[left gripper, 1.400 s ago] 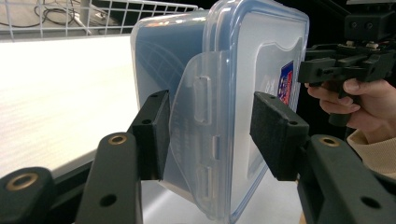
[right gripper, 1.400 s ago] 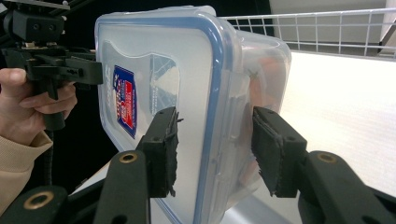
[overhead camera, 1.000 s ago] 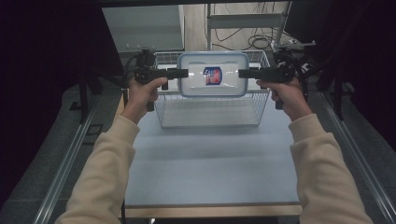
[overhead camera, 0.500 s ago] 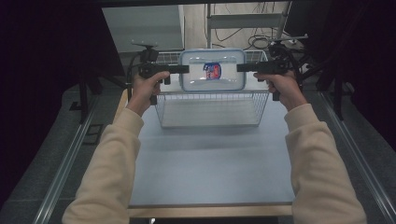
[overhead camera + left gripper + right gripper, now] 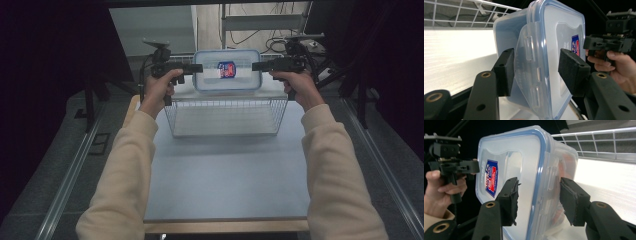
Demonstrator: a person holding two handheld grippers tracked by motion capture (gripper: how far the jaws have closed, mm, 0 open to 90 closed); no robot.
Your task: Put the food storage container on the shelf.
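Both tongs, left (image 5: 196, 68) and right (image 5: 258, 65), clench opposite ends of the lidded plastic box (image 5: 227, 70).

High view overhead facing forward, gripper views close, perhaps sharing container (image 5: 227, 70).

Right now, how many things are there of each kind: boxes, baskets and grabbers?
Plastic boxes with a blue-rimmed lid: 1
Wire baskets: 1
Grabbers: 2, the left gripper and the right gripper
Total: 4
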